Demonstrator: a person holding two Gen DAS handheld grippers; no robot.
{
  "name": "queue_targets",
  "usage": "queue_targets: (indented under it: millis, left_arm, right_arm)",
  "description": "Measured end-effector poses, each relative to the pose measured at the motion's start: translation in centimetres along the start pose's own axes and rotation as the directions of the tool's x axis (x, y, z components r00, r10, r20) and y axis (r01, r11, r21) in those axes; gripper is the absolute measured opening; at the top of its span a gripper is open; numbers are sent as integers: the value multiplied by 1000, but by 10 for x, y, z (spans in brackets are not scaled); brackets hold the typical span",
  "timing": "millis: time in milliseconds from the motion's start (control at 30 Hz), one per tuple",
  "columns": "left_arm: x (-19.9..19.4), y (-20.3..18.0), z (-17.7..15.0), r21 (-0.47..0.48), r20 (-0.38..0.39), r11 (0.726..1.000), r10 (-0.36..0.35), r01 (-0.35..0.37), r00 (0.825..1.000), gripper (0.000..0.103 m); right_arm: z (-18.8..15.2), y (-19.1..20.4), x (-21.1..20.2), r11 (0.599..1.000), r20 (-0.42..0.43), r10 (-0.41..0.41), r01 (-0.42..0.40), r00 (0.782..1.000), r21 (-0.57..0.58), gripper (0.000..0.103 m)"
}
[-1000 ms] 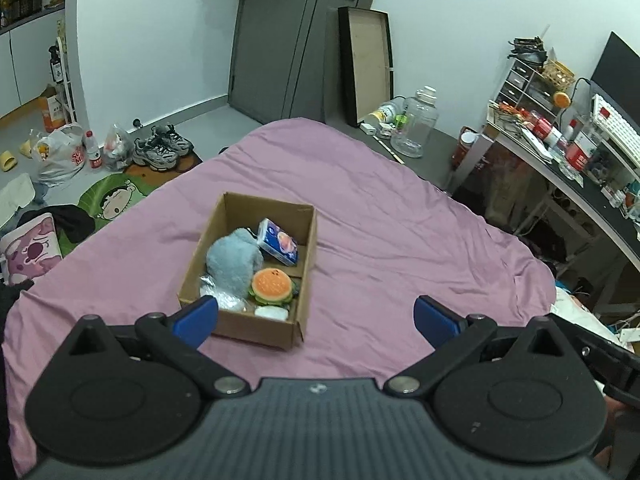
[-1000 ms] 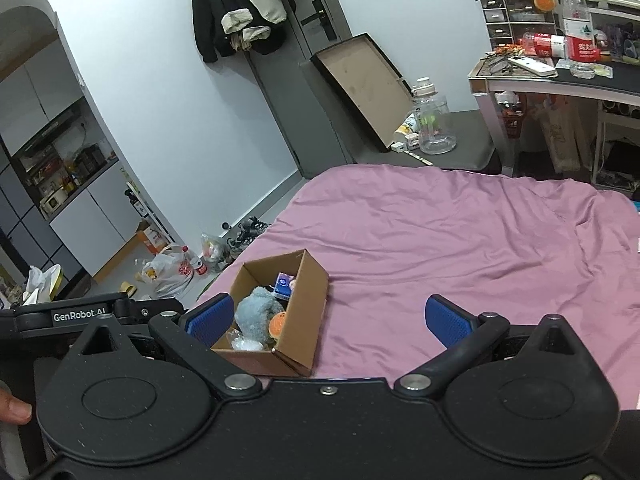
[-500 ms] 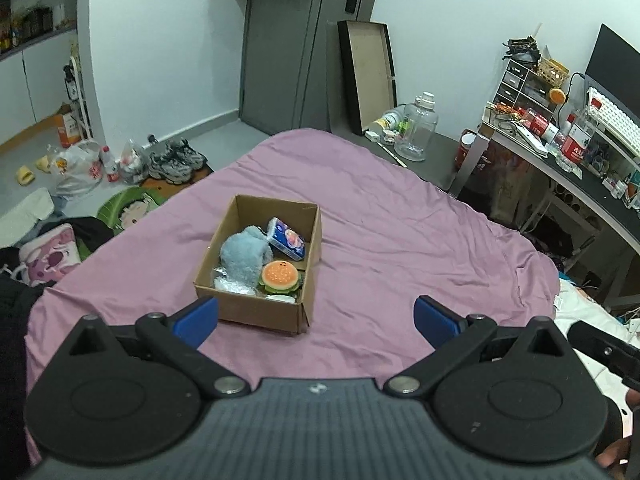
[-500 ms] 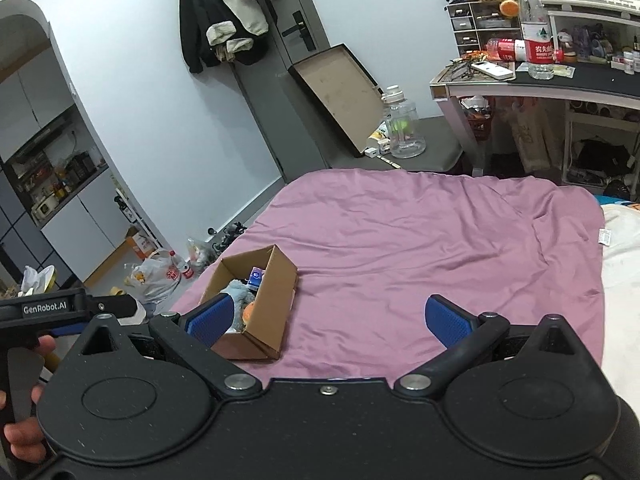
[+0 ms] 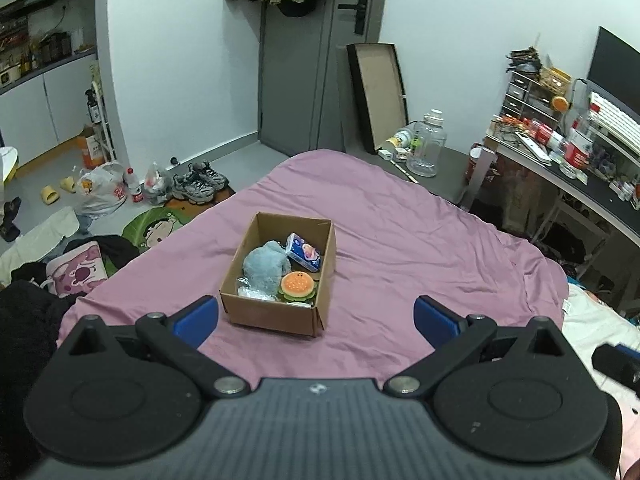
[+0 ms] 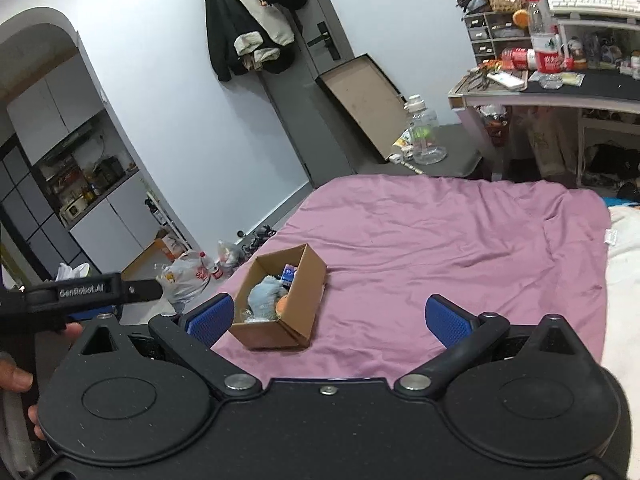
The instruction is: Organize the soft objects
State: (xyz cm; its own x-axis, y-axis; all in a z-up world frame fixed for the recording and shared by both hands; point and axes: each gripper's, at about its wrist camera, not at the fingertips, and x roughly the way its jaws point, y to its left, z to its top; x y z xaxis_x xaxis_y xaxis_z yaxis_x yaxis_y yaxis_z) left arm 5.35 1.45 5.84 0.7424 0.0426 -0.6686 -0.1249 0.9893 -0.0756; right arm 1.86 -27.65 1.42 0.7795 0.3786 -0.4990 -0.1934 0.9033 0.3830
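Left wrist | cardboard box (image 5: 280,312) ahead of left hand-held gripper (image 5: 316,318) | both released, empty

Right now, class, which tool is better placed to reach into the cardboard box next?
Left, probably. The left tool faces the cardboard box squarely, open. The right tool sees it off to its left side.

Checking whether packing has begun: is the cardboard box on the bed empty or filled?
Filled. The cardboard box holds a grey-blue plush, a burger toy and a blue packet.
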Motion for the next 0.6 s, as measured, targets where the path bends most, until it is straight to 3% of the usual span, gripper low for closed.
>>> queue_targets:
  millis: [367, 600]
  left_arm:
    - [-25, 3, -12, 11, 37, 1000, -17, 17, 999, 103]
    - [-34, 8, -14, 12, 54, 1000, -24, 24, 998, 103]
  right_arm:
    - [11, 11, -36, 997, 62, -56, 60, 996, -56, 103]
    - [10, 18, -37, 994, 64, -72, 77, 995, -76, 103]
